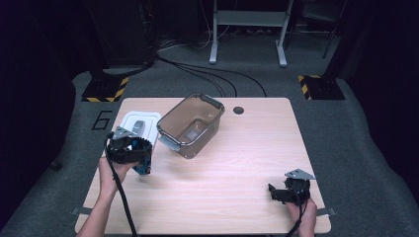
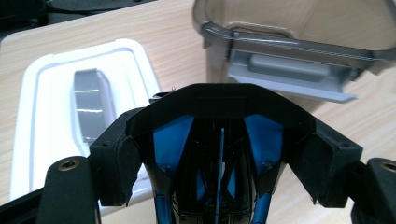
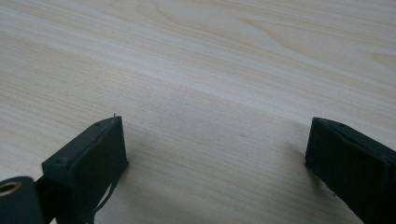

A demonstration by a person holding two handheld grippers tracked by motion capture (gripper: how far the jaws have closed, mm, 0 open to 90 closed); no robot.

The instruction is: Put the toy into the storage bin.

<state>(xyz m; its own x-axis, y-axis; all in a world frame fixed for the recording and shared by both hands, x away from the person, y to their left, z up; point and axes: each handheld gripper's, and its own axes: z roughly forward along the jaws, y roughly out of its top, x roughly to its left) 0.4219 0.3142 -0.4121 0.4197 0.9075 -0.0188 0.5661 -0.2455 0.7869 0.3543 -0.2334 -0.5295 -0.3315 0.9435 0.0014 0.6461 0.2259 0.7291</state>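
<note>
My left gripper [image 1: 140, 157] is shut on a black and blue object [image 1: 143, 167] and holds it just above the table's left side. In the left gripper view the pads [image 2: 122, 169] press on both sides of that object [image 2: 219, 135], a black arch with blue panels inside. Beyond it stands a clear grey plastic bin [image 1: 190, 123] with a grey latch handle [image 2: 285, 70]; it looks empty. A white lid [image 1: 141, 122] with a grey handle [image 2: 88, 102] lies flat to the bin's left. My right gripper [image 1: 273, 191] rests low at the front right, open, with bare wood between its fingers [image 3: 93, 163].
The light wooden table [image 1: 247, 148] has a small dark round hole [image 1: 238, 110] near its far edge. Past the table lie cables on grey floor, a metal stand [image 1: 247, 29] and striped black-and-yellow bases [image 1: 104, 89].
</note>
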